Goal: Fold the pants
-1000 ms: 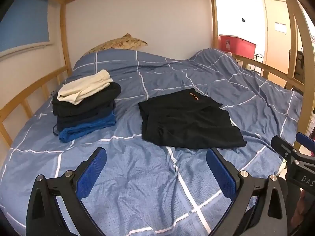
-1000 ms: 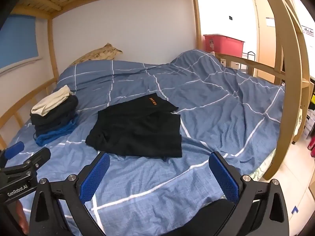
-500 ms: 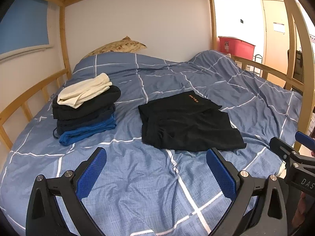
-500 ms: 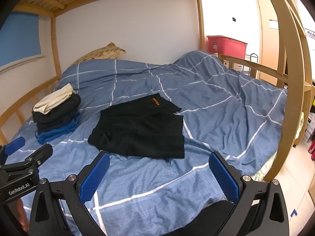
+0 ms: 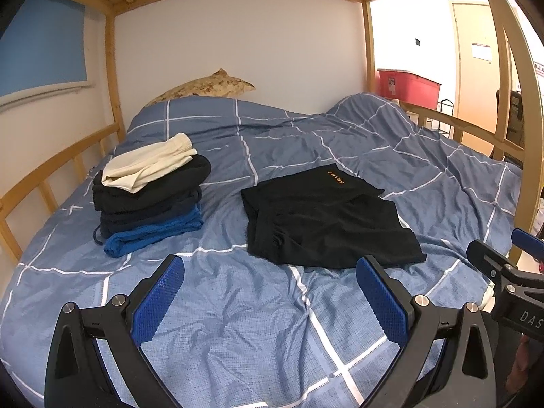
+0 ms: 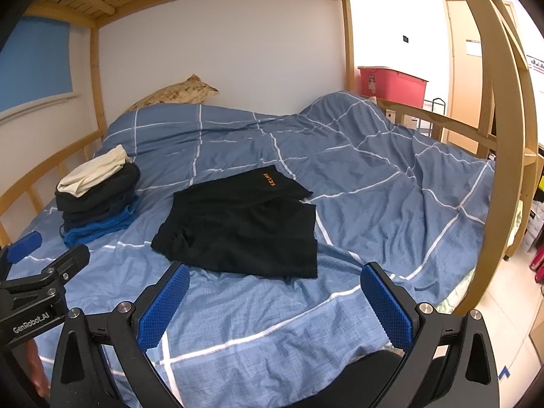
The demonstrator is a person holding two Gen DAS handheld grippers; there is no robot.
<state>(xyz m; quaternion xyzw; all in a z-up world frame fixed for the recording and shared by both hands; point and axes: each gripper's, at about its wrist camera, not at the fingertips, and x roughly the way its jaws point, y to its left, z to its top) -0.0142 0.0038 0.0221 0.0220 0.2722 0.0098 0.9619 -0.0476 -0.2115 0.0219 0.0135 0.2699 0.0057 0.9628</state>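
Black pants with a small orange logo lie folded flat on the blue checked duvet, mid-bed; they also show in the right wrist view. My left gripper is open and empty, held above the duvet short of the pants' near edge. My right gripper is open and empty, also short of the pants, near the bed's front edge. Each gripper shows at the edge of the other's view.
A stack of folded clothes, cream piece on top, stands left of the pants. A patterned pillow lies at the head. Wooden bunk rails and posts bound the bed. A red bin stands beyond.
Both grippers have tilted and lifted slightly, so the bed sits lower in both views. The pants and the stack have not moved. Both grippers stay open.
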